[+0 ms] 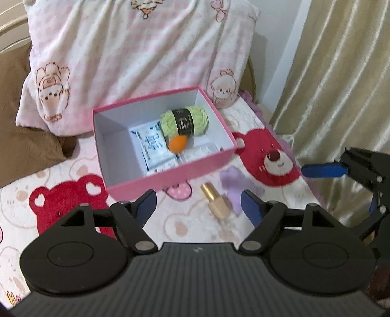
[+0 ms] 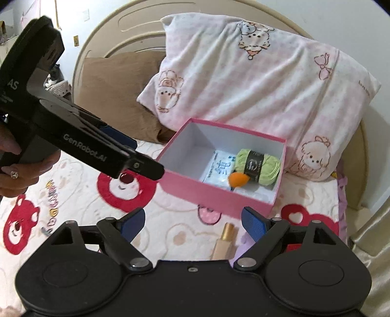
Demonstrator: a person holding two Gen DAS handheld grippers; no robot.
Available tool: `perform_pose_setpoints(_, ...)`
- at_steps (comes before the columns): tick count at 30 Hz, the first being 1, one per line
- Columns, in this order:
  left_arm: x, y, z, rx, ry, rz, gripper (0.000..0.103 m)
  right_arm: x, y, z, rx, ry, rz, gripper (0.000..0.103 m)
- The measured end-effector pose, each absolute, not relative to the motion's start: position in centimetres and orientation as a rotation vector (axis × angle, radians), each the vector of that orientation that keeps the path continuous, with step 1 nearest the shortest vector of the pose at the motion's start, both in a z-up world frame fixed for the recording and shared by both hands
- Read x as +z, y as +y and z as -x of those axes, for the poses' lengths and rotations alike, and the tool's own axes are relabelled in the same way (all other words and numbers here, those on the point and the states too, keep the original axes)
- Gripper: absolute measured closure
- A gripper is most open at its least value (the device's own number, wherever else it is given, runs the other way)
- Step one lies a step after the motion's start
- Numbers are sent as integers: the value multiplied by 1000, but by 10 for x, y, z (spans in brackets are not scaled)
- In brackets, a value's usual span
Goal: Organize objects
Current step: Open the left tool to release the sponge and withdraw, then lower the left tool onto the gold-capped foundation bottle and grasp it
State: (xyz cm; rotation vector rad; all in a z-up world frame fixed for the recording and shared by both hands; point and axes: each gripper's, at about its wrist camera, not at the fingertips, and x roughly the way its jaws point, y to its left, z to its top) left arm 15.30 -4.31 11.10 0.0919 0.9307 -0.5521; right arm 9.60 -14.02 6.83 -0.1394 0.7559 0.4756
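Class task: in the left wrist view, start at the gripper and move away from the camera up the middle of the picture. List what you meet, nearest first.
Gold-capped bottle on the blanket → pink box → orange egg-shaped sponge inside it → green yarn ball → pink-and-white pillow.

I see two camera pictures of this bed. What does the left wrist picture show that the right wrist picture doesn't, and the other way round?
Only the left wrist view shows the cream curtain and the right claw from the side. Only the right wrist view shows the hand holding the left claw's body, and the curved headboard. Both share the pink box with green yarn, an orange ball and a white packet, the gold bottle outside it, and the pillow.
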Motion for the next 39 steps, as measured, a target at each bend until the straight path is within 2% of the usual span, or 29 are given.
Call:
perform_pose_setpoints(9, 71, -37, -124, -577, 962, -62, 25, 44, -150, -66, 481, 718, 175, 13)
perform_pose_setpoints(13, 44, -34, -126, -568, 983, 19, 25, 22, -155, -69, 421, 649, 194, 8)
perform_pose_setpoints(17, 17, -34, -131, -550, 973, 69, 25, 0, -160, -81, 422, 611, 191, 8)
perform_pose_setpoints(24, -20, -43, -150, -512, 974, 133, 25, -53, -167, -125, 437, 753, 115, 9)
perform_pose_setpoints(27, -32, -52, -157, -511, 988, 139, 25, -72, -165, -134, 475, 807, 93, 14)
perform_pose_setpoints(32, -57, -65, -170, -516, 1039, 222, 28, -93, -156, -140, 502, 838, 94, 14)
perform_pose_setpoints(39, -89, -91, -170, -551, 1020, 220, 33, -121, -157, -148, 507, 881, 15, 16)
